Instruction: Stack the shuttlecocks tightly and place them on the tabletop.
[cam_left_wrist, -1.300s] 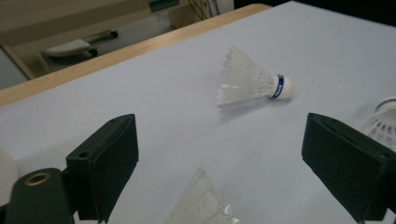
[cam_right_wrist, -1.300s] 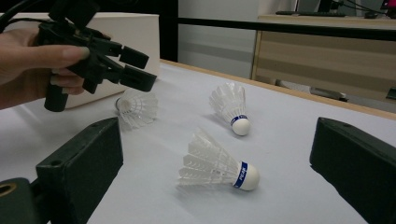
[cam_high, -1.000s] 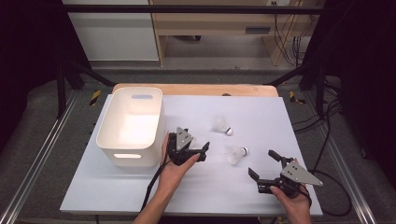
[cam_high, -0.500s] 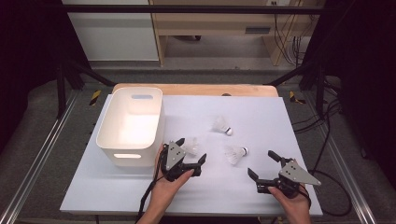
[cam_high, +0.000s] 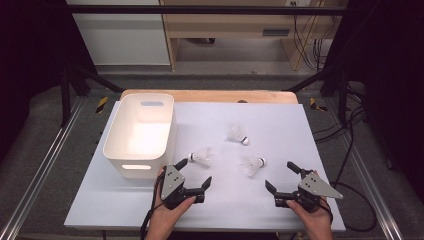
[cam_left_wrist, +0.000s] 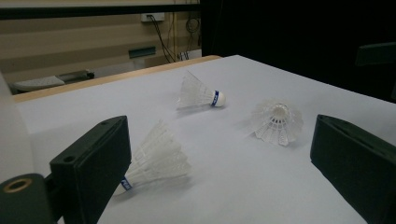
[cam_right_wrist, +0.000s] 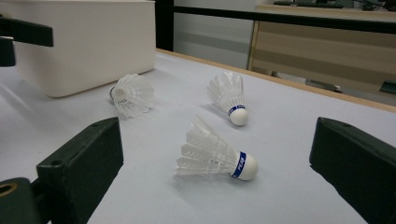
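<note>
Three white feather shuttlecocks lie on their sides on a white table (cam_high: 310, 130), grouped around its middle and slightly toward the near edge — none of them held. The first shuttlecock (cam_high: 202, 158), nearest the bin, rests with its cork pointing toward the left edge; in the left gripper view it lies just beyond that gripper's left jaw, its blue-banded cork partly hidden behind the jaw. The second shuttlecock (cam_high: 252, 164) lies to the right of the first, well apart from it, cork toward the right edge, a blue band ringing the cork in the right gripper view. The third shuttlecock (cam_high: 237, 134) sits farther back toward the far edge, cork pointing down toward the near right corner. A white plastic bin (cam_high: 140, 135) with a handle slot in its end wall stands along the left side of the table, reaching toward the far left corner, and nothing shows inside it. The left gripper (cam_high: 194, 173), held in a hand (cam_high: 167, 212) at the near edge, rests low over the table just short of the first shuttlecock, its jaws spread wide with nothing between them. The right gripper (cam_high: 281, 176), in the other hand (cam_high: 312, 217) near the near right corner, likewise has its jaws wide apart and grips nothing — the second shuttlecock lies on the table ahead of them, clear of both jaws. A wooden strip (cam_high: 215, 96) runs along the table's far edge.
</note>
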